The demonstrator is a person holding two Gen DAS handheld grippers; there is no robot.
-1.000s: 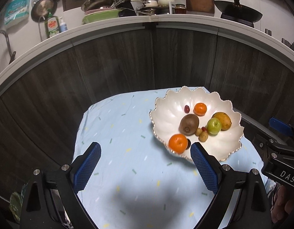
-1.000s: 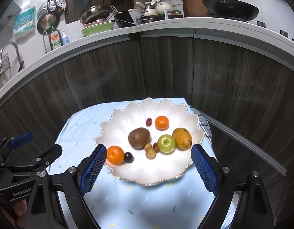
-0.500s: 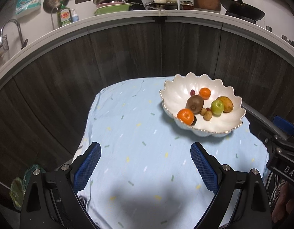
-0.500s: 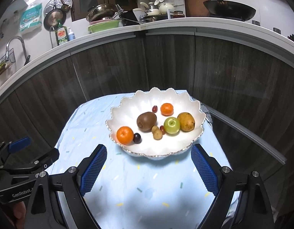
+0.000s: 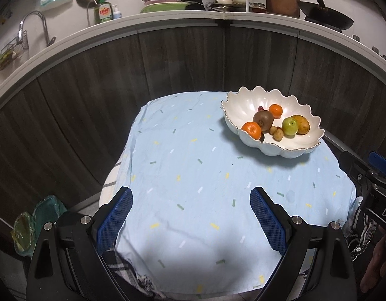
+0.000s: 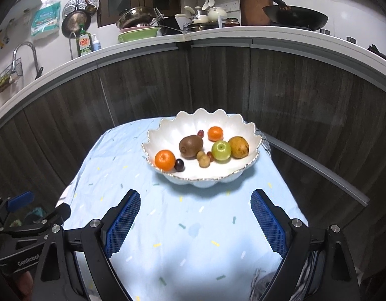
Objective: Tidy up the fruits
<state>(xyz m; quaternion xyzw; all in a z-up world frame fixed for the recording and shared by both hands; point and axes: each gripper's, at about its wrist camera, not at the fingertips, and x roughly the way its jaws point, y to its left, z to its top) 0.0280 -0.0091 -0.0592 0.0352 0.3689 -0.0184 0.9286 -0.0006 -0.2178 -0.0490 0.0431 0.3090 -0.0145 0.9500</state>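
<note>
A white scalloped bowl (image 6: 248, 130) (image 5: 233, 105) stands at the far right of a small table under a light blue cloth (image 5: 193, 175). In it lie two oranges (image 6: 164, 160), a kiwi (image 6: 190, 146), a green apple (image 6: 221, 150), a yellow-brown pear (image 6: 239, 147), dark grapes (image 6: 179, 164) and small brown fruits (image 6: 203, 160). My left gripper (image 5: 191, 219) is open and empty over the cloth's near edge, well short of the bowl. My right gripper (image 6: 195, 219) is open and empty, in front of the bowl.
Dark wood cabinet fronts (image 6: 142, 87) curve behind the table under a white counter (image 6: 218, 32) with pans, dishes and a soap bottle. A metal rail (image 6: 318, 173) runs at the right. A green bag (image 5: 35, 220) lies on the floor at the left.
Both grippers have pulled back and away from the bowl, which now looks smaller and farther. Both stay open and empty. The fruits have not moved.
</note>
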